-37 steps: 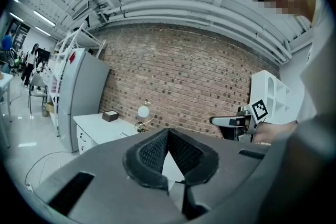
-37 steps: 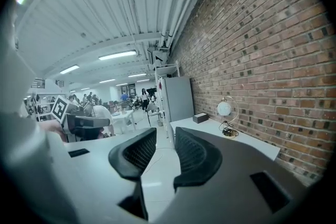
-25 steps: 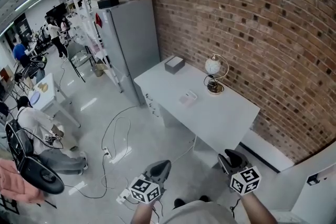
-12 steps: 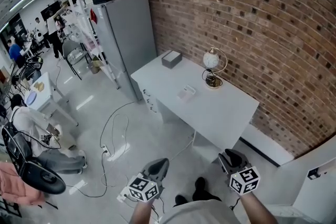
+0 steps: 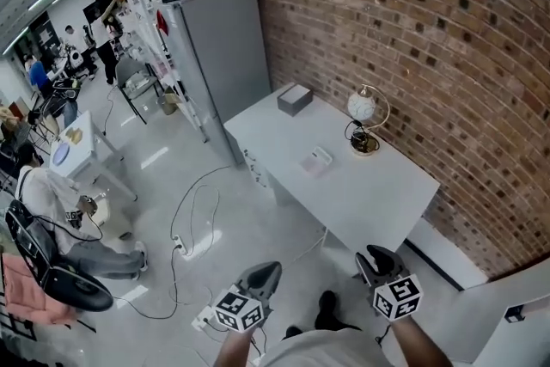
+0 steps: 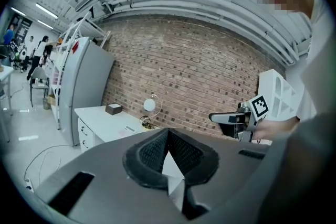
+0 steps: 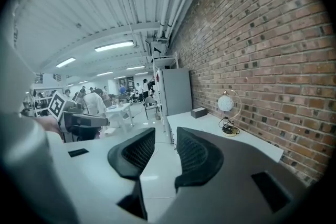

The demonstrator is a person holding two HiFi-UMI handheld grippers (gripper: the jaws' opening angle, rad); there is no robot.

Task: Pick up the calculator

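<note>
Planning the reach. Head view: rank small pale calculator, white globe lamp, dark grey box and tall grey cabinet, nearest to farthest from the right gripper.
1. Small pale calculator, middle of the white table, and white globe lamp, by the brick wall: too close to call from the right gripper.
2. Dark grey box, table's far end.
3. Tall grey cabinet, beyond it, left.

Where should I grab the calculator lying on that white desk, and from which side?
The calculator lies flat near the middle of the white desk, so probably pinch it across its two long edges, coming down from above on the desk's open front side. Its thickness is too small to tell.
</note>
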